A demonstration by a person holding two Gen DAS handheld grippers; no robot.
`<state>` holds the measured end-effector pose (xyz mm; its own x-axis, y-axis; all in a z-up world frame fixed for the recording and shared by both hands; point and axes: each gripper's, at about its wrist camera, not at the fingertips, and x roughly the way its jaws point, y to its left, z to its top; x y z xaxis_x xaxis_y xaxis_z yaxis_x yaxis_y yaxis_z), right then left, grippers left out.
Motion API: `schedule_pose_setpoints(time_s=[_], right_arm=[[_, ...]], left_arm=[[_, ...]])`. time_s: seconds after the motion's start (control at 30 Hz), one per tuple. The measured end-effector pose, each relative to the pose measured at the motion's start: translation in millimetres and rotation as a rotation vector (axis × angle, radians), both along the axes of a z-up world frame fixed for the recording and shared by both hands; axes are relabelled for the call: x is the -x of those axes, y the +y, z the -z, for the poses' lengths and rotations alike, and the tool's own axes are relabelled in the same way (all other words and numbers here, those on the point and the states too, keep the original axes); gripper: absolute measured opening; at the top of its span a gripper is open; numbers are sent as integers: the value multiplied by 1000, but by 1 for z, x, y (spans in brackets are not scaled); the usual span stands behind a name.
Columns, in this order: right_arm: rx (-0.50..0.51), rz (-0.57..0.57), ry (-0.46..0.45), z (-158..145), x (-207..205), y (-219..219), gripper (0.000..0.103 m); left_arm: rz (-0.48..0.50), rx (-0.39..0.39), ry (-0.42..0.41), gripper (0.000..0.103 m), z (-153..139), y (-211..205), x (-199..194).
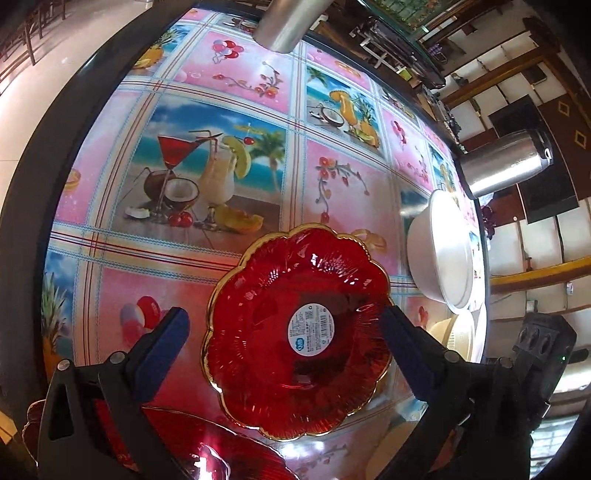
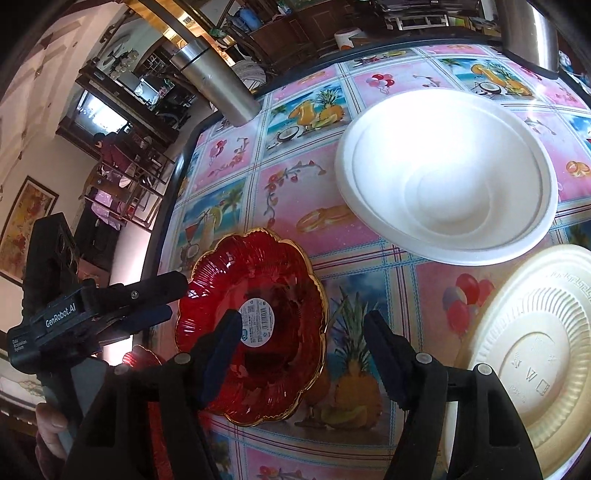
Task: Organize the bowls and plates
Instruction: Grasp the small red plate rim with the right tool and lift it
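A red glass plate (image 1: 295, 332) with a gold scalloped rim and a round white sticker lies on the table; it also shows in the right wrist view (image 2: 255, 325). My left gripper (image 1: 284, 339) is open, its fingers on either side of the plate and above it. A second red plate (image 1: 221, 454) lies nearer, under that gripper. My right gripper (image 2: 301, 354) is open and empty, hovering over the plate's right edge. A white bowl (image 2: 447, 173) and a cream ribbed plate (image 2: 532, 354) sit to the right. The left gripper (image 2: 147, 295) shows at the plate's left edge.
The table (image 1: 229, 74) wears a pink and blue fruit-print cloth. Steel cups stand at the far edge (image 1: 284, 22) and at the right (image 1: 506, 162). In the right wrist view a steel cup (image 2: 218, 85) stands at the table's left edge. The white bowl (image 1: 439, 247) lies right of the red plate.
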<state>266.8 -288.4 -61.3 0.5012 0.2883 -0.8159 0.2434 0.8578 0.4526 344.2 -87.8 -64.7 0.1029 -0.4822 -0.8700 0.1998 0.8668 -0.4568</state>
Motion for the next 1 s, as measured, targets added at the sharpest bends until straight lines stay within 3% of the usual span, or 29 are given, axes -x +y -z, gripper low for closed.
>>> schedule_pose_setpoints(time_s=[0.33, 0.73, 1.0], right_arm=[[-10, -34, -4, -2, -5, -1, 62], [-4, -75, 75, 13, -19, 11, 57], [-14, -75, 110, 25, -21, 8, 35]], left_arm=[[42, 10, 19, 103, 5, -7, 0], [72, 6, 33, 103, 8, -10, 3], [54, -10, 56, 84, 16, -4, 1]])
